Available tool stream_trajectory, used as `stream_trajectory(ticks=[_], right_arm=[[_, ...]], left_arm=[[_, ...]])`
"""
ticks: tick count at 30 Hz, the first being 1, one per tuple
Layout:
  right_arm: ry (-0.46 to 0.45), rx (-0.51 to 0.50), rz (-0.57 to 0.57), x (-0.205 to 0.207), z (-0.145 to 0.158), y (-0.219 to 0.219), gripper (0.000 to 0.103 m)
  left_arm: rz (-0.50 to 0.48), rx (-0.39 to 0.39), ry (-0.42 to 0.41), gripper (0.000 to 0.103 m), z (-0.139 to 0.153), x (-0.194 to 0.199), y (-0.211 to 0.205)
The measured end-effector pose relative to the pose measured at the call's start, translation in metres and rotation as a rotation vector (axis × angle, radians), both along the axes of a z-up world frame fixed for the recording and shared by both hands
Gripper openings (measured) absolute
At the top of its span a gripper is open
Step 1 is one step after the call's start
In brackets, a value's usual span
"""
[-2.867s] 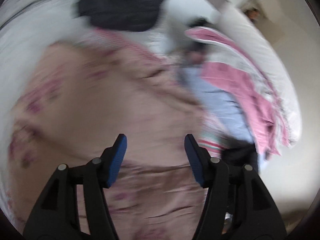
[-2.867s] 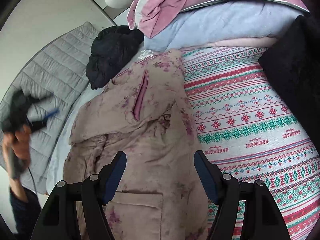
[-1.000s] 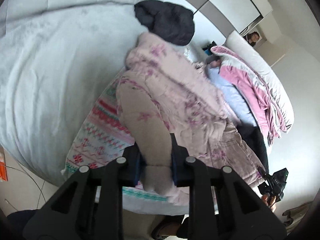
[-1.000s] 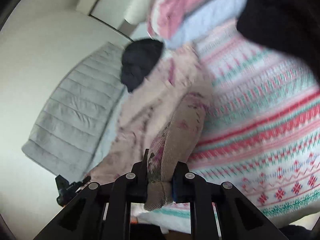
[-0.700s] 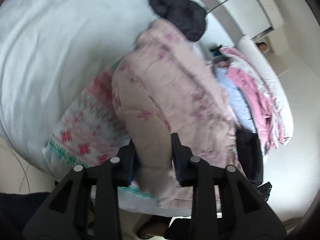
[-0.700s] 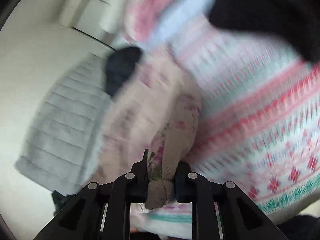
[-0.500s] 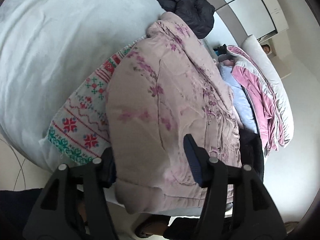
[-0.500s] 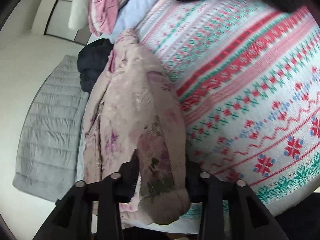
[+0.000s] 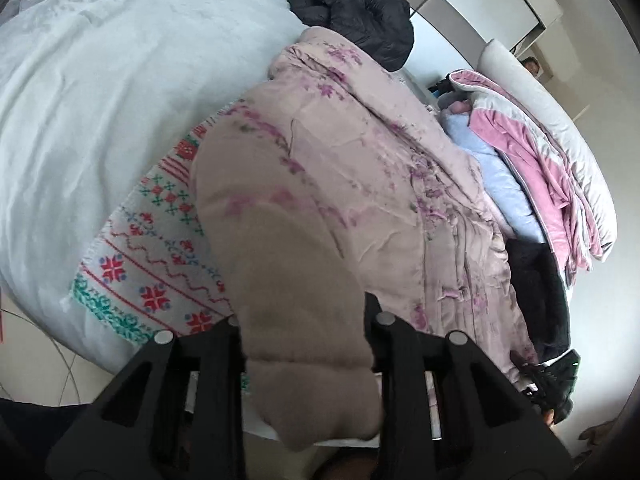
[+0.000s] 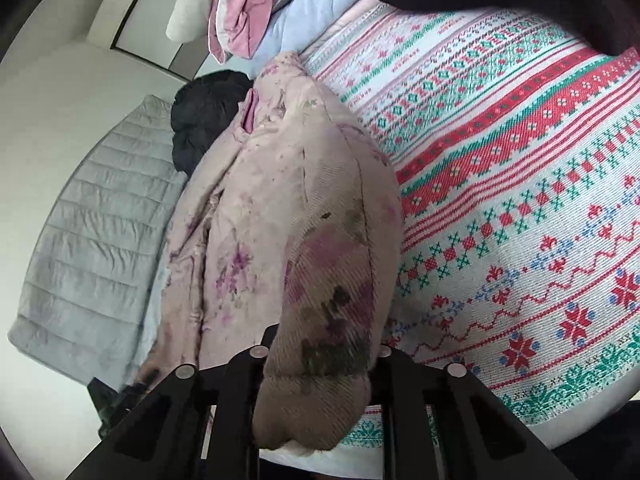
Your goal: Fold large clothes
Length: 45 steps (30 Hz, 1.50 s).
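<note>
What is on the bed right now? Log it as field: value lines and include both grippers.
garment in work: pink floral padded coat, lying lengthwise on the bed
surface under it: patterned knit blanket, red and green motifs
left gripper: jaws closing, coat edge bunched between them
right gripper: jaws closing, coat edge between them
beyond the coat: black puffy jacket
right side in the left wrist view: pink and white bedding pile
left side in the left wrist view: pale grey quilt

Padded robe [image 9: 360,184] lies lengthwise on patterned blanket [image 9: 160,248] atop the bed [image 9: 100,100]. Dark jacket [image 9: 356,20] at its 12 o'clock end; piled bedding [image 9: 532,160] at 2 o'clock.
</note>
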State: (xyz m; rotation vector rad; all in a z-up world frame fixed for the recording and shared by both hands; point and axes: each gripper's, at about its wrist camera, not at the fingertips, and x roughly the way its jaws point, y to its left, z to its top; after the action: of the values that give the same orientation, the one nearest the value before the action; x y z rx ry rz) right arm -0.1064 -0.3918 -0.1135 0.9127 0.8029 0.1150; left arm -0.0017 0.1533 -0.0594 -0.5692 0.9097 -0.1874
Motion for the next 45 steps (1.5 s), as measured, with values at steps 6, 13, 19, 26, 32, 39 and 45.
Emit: stream_trajectory(ticks=[6,13,19,26,32,39,45], right_arm=[[-0.082,-0.072,0.054,-0.006,0.024,0.011,0.013],[-0.277,-0.089,0.076,-0.029,0.092,0.017,0.01],[-0.394,-0.112,0.117,-0.061,0.143,0.034,0.01],[-0.541,-0.079,0.126,-0.129,0.201,0.03,0.01],[-0.461,-0.11,0.125,-0.122,0.188,0.029,0.01],[-0.404,-0.026,0.099,-0.073,0.166,0.007,0.01],[-0.445,0.001,0.083,-0.001,0.204,-0.002,0.011]], left_arm=[[0.019,-0.029,-0.059,0.022,0.013,-0.007,0.005],[0.057,-0.059,-0.128,0.019,0.056,-0.026,0.009],[0.074,-0.098,-0.214,0.018,0.112,-0.068,0.009],[-0.03,-0.151,-0.269,0.019,0.175,-0.146,-0.009],[-0.01,-0.135,-0.232,0.019,0.165,-0.146,-0.01],[0.026,-0.221,-0.149,0.02,0.159,-0.097,0.011],[0.066,-0.253,-0.173,0.022,0.194,-0.021,0.011]])
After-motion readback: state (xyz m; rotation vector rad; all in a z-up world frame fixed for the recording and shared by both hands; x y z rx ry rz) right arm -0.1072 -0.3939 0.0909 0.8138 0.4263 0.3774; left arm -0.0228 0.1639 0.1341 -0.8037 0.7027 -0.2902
